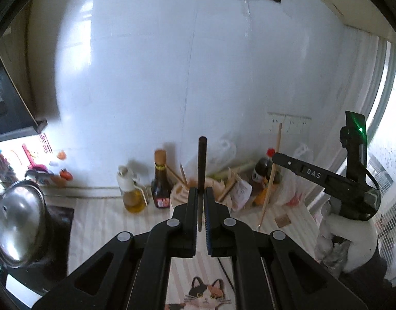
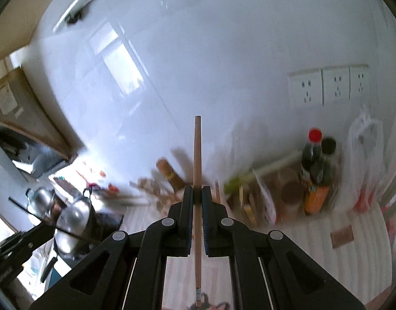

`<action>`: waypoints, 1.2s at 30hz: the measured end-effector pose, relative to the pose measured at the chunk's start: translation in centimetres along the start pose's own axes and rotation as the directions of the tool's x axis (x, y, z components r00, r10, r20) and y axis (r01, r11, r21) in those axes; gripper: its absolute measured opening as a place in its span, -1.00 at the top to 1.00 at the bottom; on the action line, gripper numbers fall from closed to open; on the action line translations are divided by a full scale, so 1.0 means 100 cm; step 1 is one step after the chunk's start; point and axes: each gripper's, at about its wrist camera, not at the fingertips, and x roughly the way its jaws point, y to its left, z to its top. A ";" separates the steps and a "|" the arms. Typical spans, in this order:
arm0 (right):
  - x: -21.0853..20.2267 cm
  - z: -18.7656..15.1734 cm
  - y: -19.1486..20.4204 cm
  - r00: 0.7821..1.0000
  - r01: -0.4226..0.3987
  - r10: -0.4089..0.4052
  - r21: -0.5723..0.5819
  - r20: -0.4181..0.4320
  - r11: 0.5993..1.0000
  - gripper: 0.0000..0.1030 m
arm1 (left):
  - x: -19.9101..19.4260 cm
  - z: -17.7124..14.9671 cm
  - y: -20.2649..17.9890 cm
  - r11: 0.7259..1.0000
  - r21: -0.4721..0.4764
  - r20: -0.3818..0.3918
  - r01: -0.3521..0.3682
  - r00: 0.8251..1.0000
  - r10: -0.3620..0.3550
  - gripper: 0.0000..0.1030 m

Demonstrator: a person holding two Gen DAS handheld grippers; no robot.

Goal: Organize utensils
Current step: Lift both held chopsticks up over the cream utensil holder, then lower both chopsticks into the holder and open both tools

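My left gripper is shut on a dark chopstick, held upright above the counter. My right gripper is shut on a light wooden chopstick, also upright. In the left wrist view the right gripper shows at the right with its wooden chopstick slanting down to the counter. A pale round utensil holder with a few wooden sticks stands just beyond my left gripper, partly hidden by it. In the right wrist view the left gripper shows at the lower left with its dark chopstick.
An oil bottle, a dark sauce bottle, a red-capped bottle and plastic bags line the white wall. A steel pot lid sits at the left. A cat-print mat lies below. Wall sockets are at the right.
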 end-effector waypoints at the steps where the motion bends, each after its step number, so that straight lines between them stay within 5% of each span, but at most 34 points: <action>1: 0.000 0.008 0.002 1.000 0.002 -0.002 -0.001 0.022 1.000 0.87 | 0.000 0.004 -0.001 1.000 0.002 0.010 -0.006 1.000 0.006 0.96; 17: 0.047 0.057 0.020 0.977 0.073 -0.065 -0.030 0.204 0.997 0.87 | 0.076 0.061 -0.003 0.999 -0.019 0.021 -0.050 0.999 0.050 0.96; 36: 0.104 0.041 -0.006 0.984 0.053 -0.050 -0.013 0.171 0.999 0.87 | 0.145 0.068 0.007 0.999 -0.025 -0.089 0.020 0.996 -0.022 0.95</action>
